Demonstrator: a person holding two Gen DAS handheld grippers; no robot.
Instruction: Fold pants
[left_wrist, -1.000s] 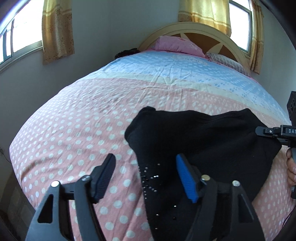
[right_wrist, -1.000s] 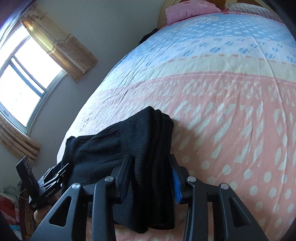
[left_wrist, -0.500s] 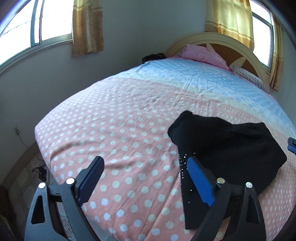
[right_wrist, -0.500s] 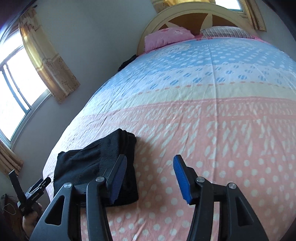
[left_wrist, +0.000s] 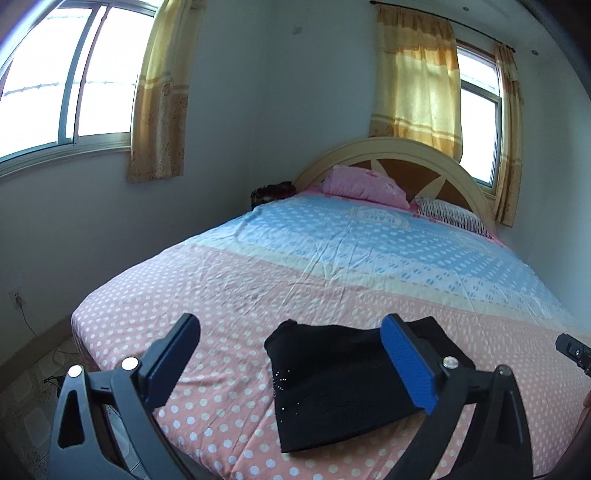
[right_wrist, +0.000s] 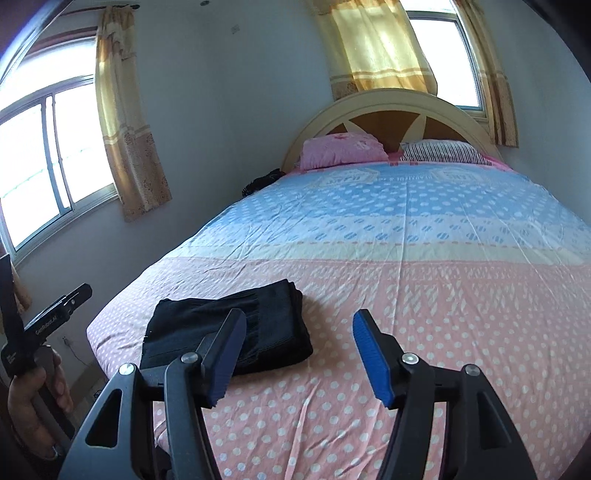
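The black pants lie folded into a compact rectangle on the pink dotted part of the bed, near its foot edge; they also show in the right wrist view. My left gripper is open and empty, held above and in front of the pants, apart from them. My right gripper is open and empty, held above the bed just right of the pants. The left gripper's body shows at the left edge of the right wrist view, in a hand.
The bed has a blue and pink dotted sheet. A pink pillow and a striped pillow lie by the curved headboard. A dark bundle sits by the wall. Windows with yellow curtains are behind and left.
My right gripper let go of the pants and opened. Both grippers pulled back and up from the bed, so the pants look smaller and farther.
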